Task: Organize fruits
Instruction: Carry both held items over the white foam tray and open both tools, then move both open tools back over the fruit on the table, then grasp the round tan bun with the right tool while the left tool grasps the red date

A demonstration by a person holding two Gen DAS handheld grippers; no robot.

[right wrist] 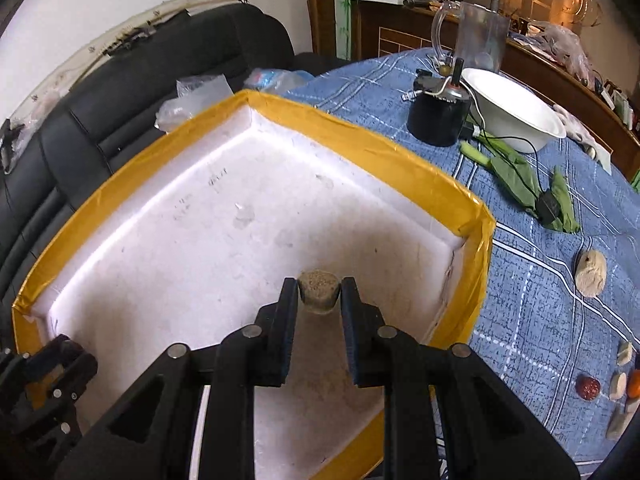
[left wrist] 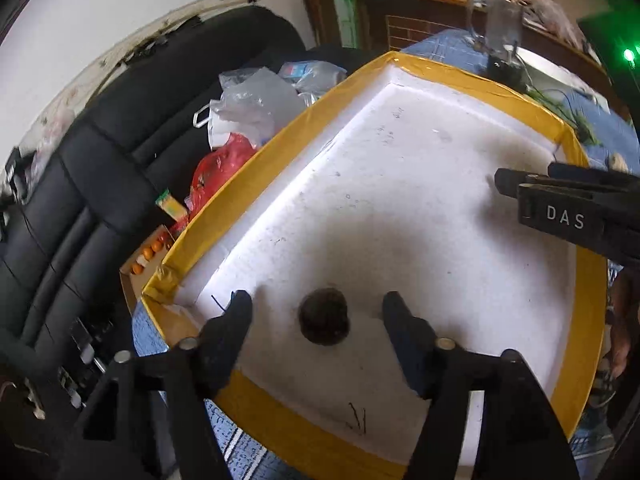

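While our right gripper [right wrist: 319, 300] pinched a small round brown fruit [right wrist: 319, 290], our left gripper [left wrist: 316, 312], fingers spread wide and empty, straddled a dark round fruit [left wrist: 323, 316] at lower centre.

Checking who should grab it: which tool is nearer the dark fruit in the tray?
Left tool: open, straddling the fruit. Right tool is off to its right.
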